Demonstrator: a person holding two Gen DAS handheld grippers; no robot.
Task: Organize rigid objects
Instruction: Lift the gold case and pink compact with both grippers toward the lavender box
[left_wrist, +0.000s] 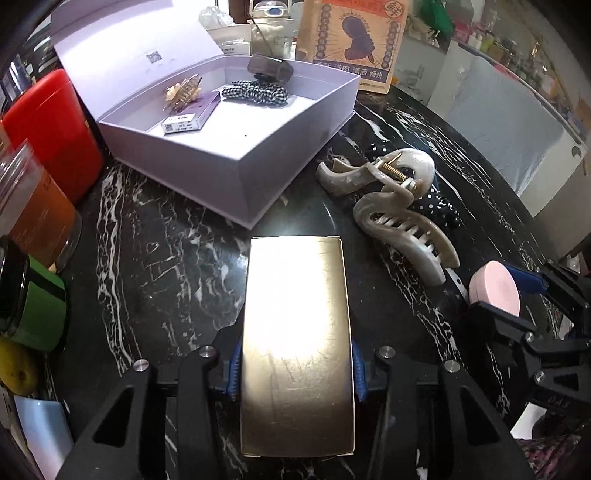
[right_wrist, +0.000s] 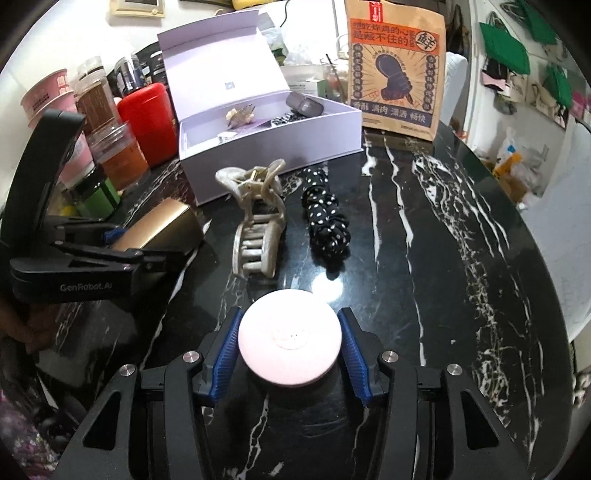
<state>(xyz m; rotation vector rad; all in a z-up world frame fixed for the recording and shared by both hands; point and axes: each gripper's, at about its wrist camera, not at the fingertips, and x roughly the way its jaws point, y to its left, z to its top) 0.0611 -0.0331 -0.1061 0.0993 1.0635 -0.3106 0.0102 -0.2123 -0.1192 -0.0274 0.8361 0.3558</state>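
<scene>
Gold box (left_wrist: 295, 325) glossy – table (right_wrist: 461, 229) polished marble.

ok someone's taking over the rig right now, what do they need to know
Left gripper: shut on the gold box, low over the table.
Right gripper: blue pads at the sides of the pink round case.
Done: a small gold clip, a checked scrunchie, a grey case and a small carton lie in the open lilac box.
Left: gold box, pink case, the pearly claw clip, the dotted scrunchie.
</scene>
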